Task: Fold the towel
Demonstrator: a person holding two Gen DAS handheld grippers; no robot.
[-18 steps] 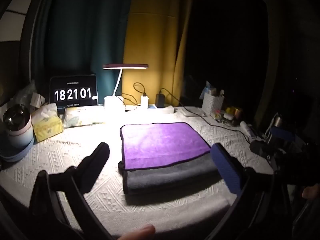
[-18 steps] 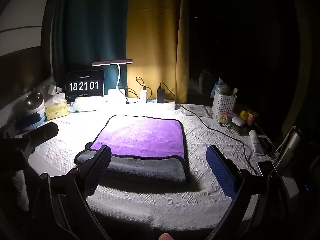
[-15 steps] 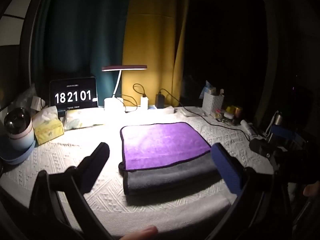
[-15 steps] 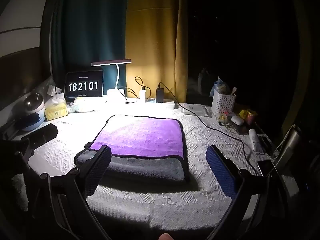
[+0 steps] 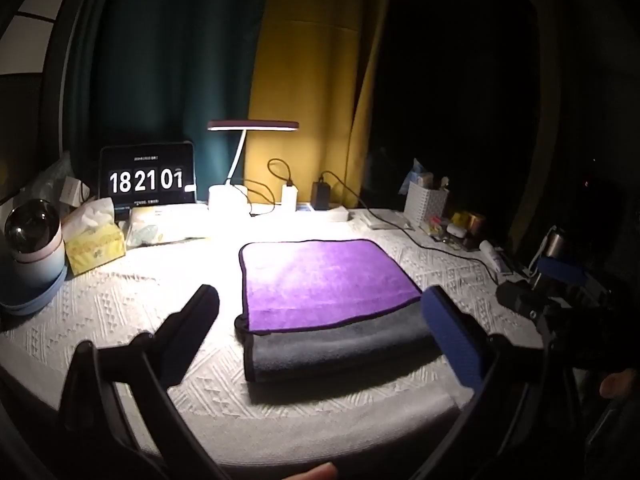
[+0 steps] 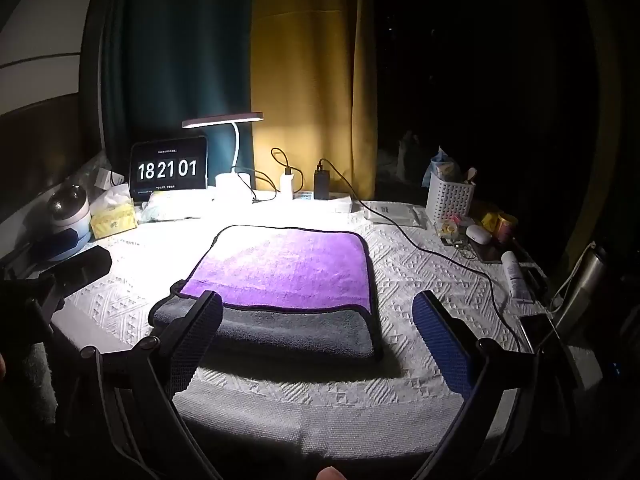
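A folded towel (image 5: 324,280) lies flat on the white textured tablecloth (image 5: 132,304), purple side up with a grey layer showing along its near edge; it also shows in the right wrist view (image 6: 288,268). My left gripper (image 5: 320,320) is open and empty, held above the table in front of the towel's near edge. My right gripper (image 6: 318,320) is open and empty, also in front of the near edge. The right gripper's body shows at the right of the left wrist view (image 5: 560,304). Neither gripper touches the towel.
At the table's back stand a lit desk lamp (image 5: 252,128), a clock display (image 5: 148,180), chargers with cables (image 5: 320,196) and a white basket (image 6: 450,198). A tissue box (image 5: 94,242) and a round device (image 5: 34,248) sit left. Small items and a bottle (image 6: 514,274) lie right.
Both grippers stay open and almost still. The left wrist view has shifted very slightly. The towel has not moved.
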